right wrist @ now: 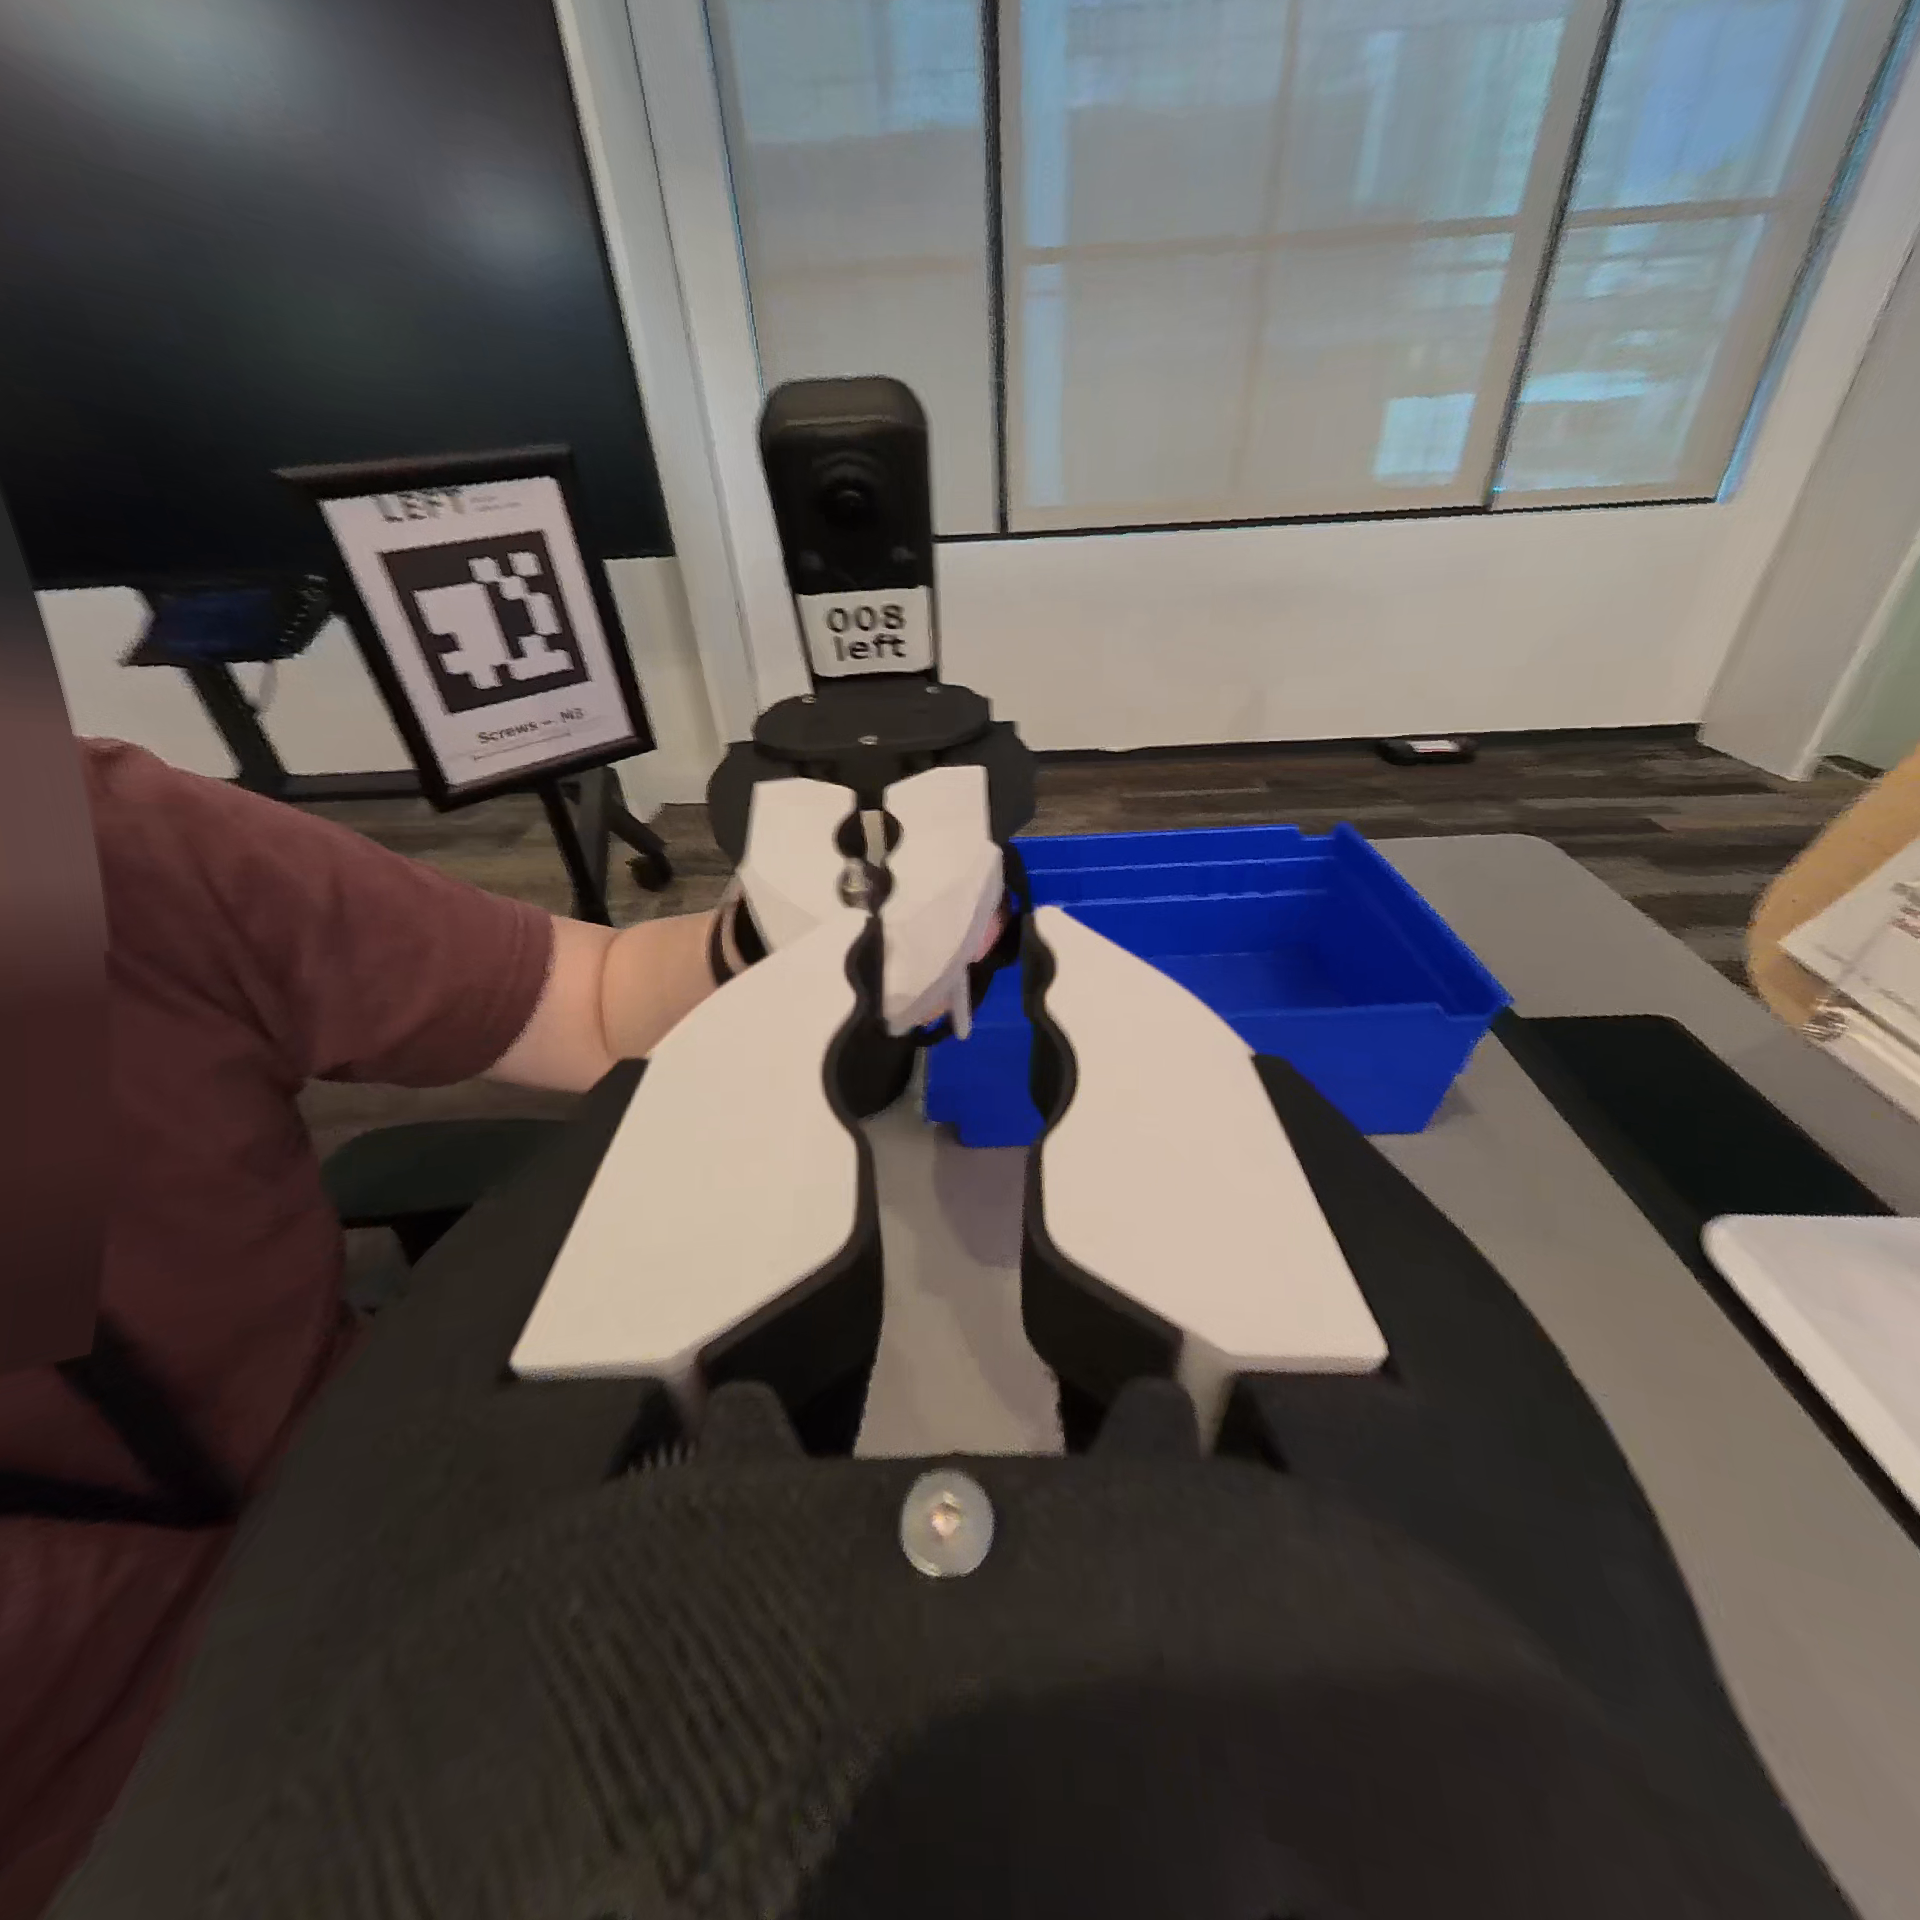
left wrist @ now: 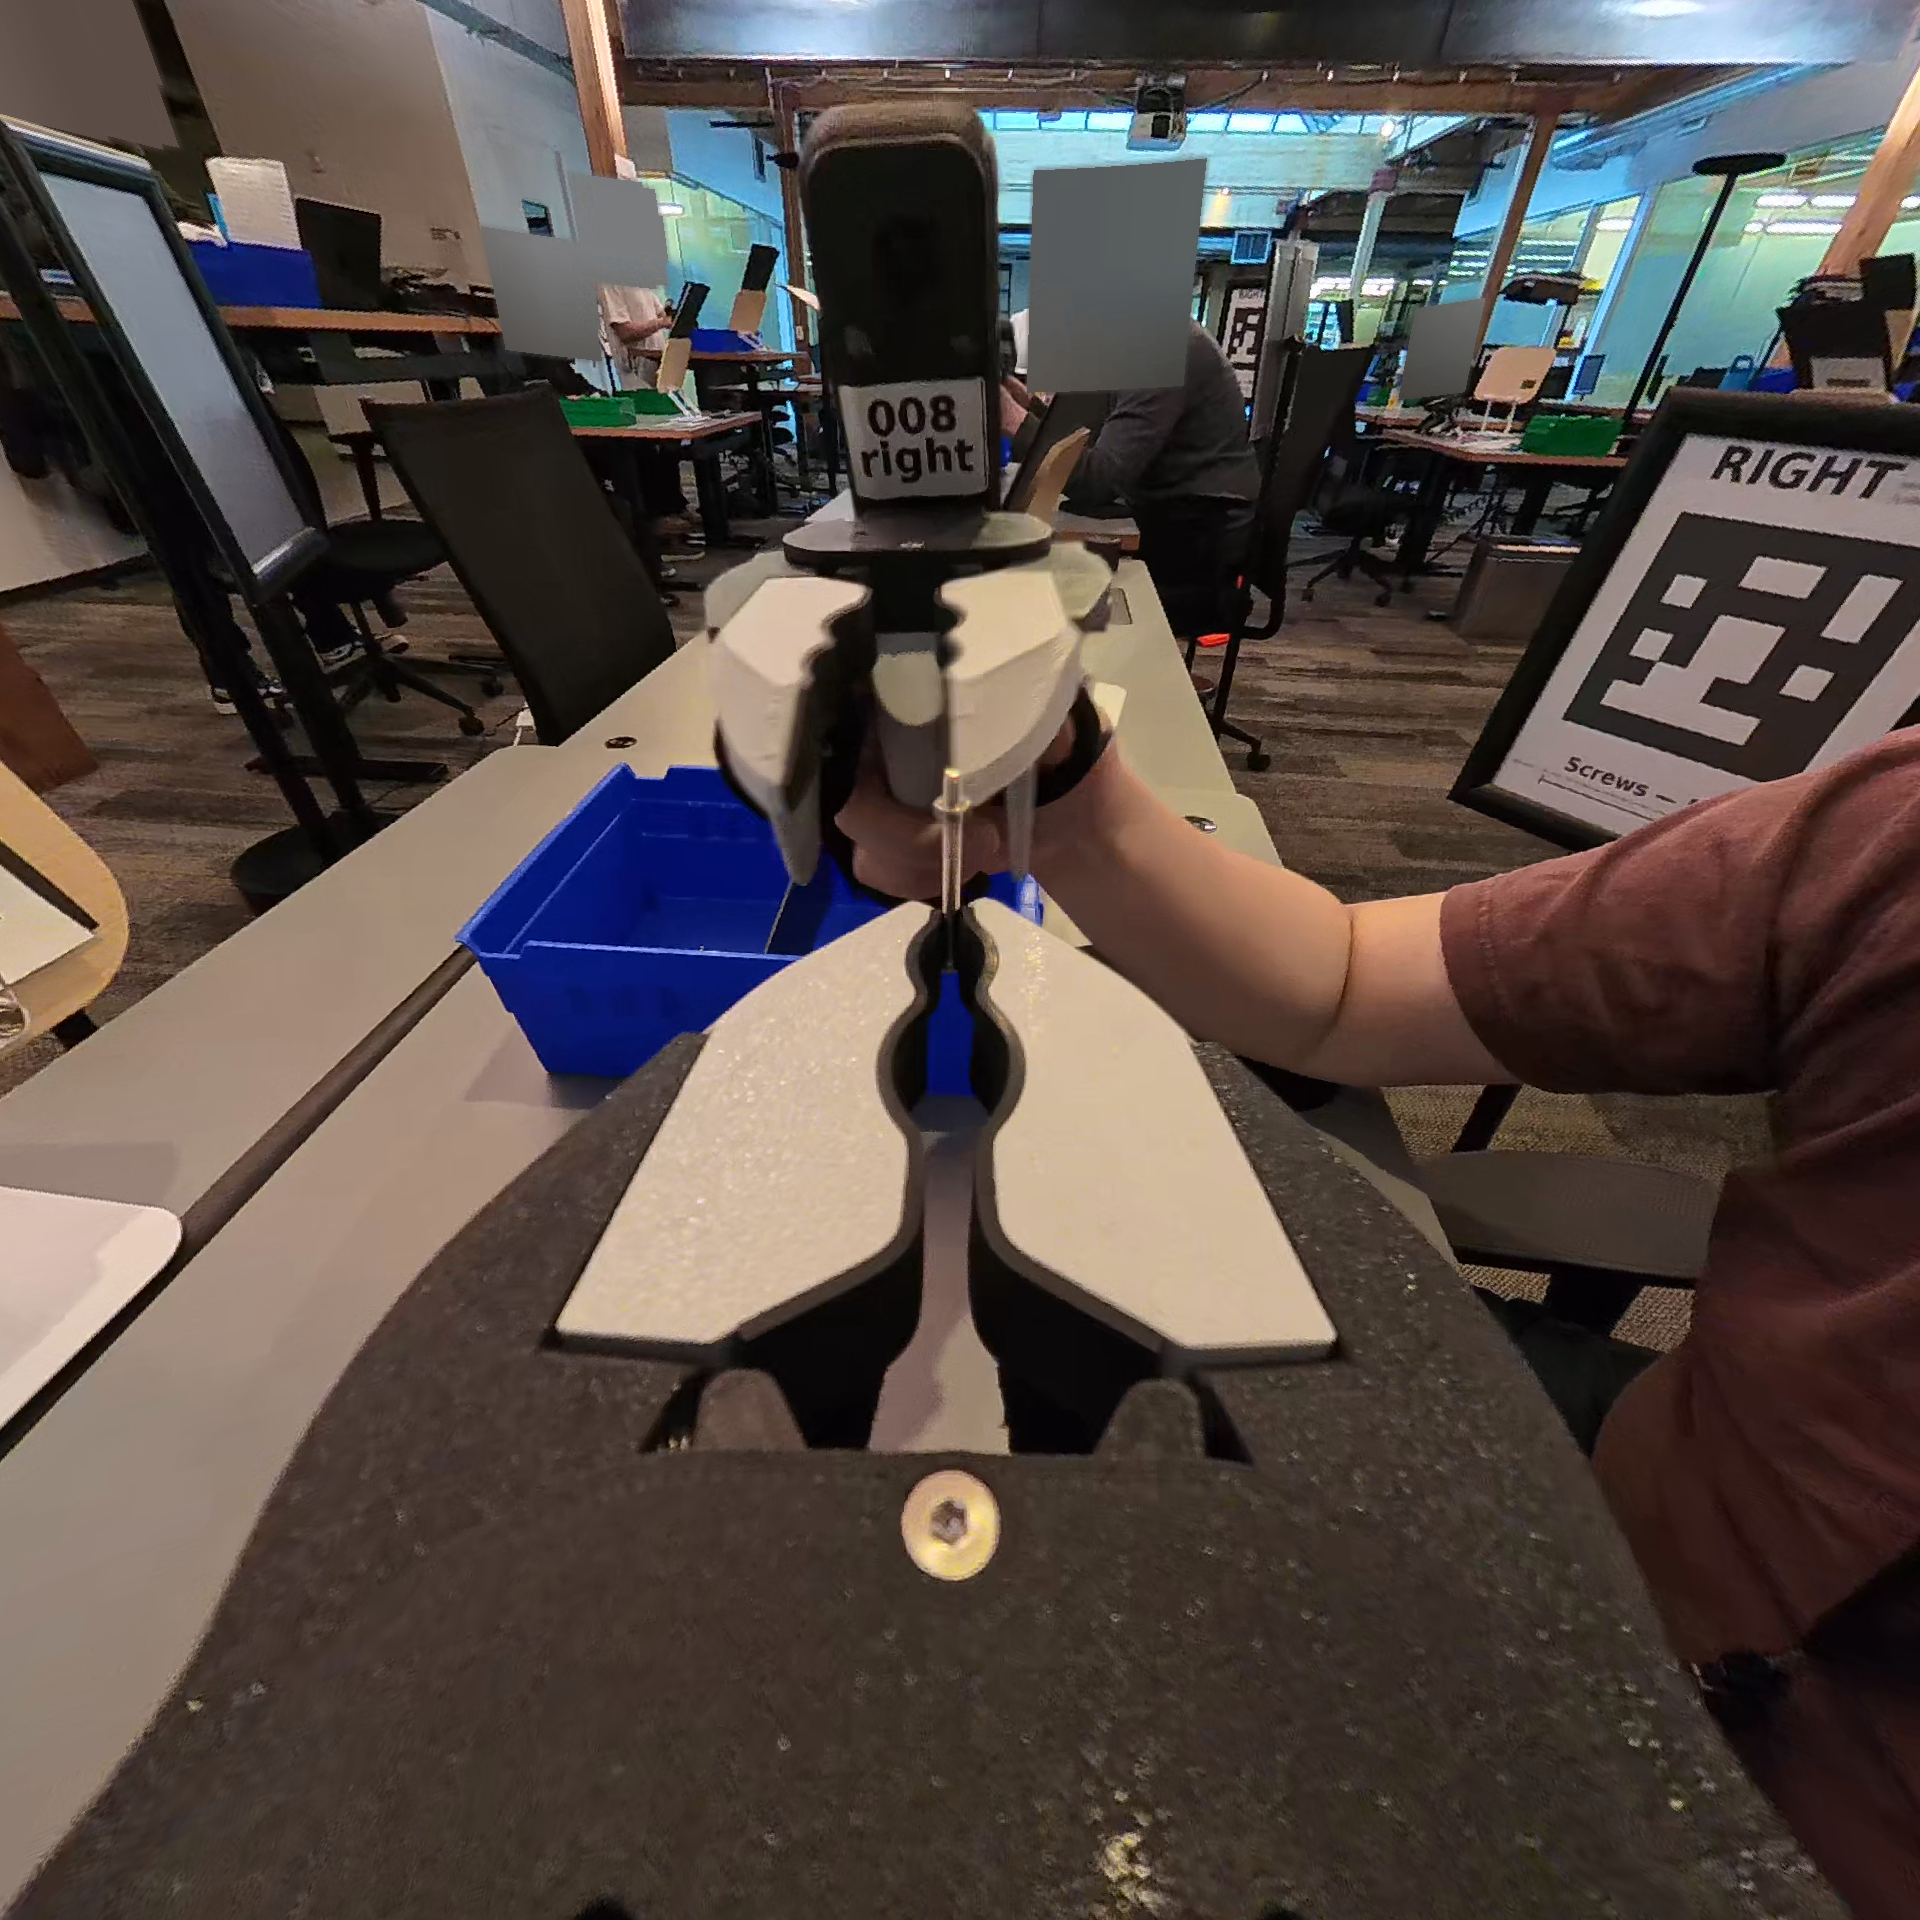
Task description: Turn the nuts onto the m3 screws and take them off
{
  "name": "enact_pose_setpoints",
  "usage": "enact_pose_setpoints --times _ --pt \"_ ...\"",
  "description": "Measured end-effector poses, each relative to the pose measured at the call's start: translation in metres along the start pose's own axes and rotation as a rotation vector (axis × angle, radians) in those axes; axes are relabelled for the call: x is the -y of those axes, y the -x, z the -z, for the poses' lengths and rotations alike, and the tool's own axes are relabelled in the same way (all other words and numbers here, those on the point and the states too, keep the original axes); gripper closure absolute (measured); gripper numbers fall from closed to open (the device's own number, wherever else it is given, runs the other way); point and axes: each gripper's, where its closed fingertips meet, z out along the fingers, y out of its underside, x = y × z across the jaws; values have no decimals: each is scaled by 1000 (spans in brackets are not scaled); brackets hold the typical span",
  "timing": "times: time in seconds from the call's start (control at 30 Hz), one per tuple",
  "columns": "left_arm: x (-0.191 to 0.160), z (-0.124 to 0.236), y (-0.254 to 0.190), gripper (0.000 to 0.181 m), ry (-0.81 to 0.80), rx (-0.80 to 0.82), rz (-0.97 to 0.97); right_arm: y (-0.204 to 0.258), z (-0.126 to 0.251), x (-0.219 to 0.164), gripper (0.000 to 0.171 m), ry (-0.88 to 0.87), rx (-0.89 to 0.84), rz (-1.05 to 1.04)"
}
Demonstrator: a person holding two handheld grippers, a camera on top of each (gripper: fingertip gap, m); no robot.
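Left wrist view: I have my left gripper [left wrist: 948, 920] at frame centre, fingers closed on the lower end of the screw [left wrist: 950, 862]. The screw stands upright, its head near the fingers of the right gripper [left wrist: 906, 665], which faces me from the upper centre with its fingers apart. Whether they touch the screw I cannot tell. I cannot make out a nut. Behind the fingertips, left of centre, the blue bin [left wrist: 582, 966] sits on the grey table [left wrist: 260, 1039]; the visible part of its interior shows no contents.

Right wrist view: my right gripper [right wrist: 948, 935] spreads across the lower centre, fingers apart. The left gripper [right wrist: 868, 883] faces me at centre, clamped on the screw [right wrist: 856, 884], seen end-on. The blue bin [right wrist: 1299, 987] lies right of centre; its visible floor is bare.
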Motion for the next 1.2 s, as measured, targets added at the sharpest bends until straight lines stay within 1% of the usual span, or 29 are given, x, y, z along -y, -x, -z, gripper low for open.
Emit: enact_pose_setpoints --times 0.07,0.2,0.33,0.4,0.5,0.63,0.7,0.77,0.83,0.93,1.03,1.17,1.2 --pt "-3 -2 0 179 8 2 -6 10 -4 2 145 -15 58 -15" --pt "-5 -6 -2 179 14 -5 -14 7 -14 -4 144 11 15 8" --pt "-4 -4 0 180 4 0 -17 3 -3 -4 144 2 43 -14" --pt "-3 -3 -1 180 1 -11 -6 0 2 -1 148 -11 33 -26" --pt "-3 -4 -2 179 1 -10 -12 14 -2 4 147 -33 102 -28" --pt "-4 -6 -6 179 10 -15 -22 10 -10 -4 144 8 55 2" --pt "-4 -6 -4 179 12 -1 -15 7 -5 -4 143 10 57 -15" --pt "-2 -5 -7 179 4 -29 8 -2 3 -1 144 -4 20 -22" --pt "-2 -6 -6 179 5 -19 -2 3 5 2 144 -14 43 -11" --pt "-4 -7 -8 179 15 -21 -21 17 -5 0 137 13 73 37" --pt "-3 -8 -12 179 8 -40 -29 14 -13 -5 137 51 14 81" --pt "-1 -5 -8 179 0 -26 -29 6 -2 0 136 18 8 49" --pt "-1 -4 -8 179 -2 -34 -19 3 1 2 139 9 -3 40"
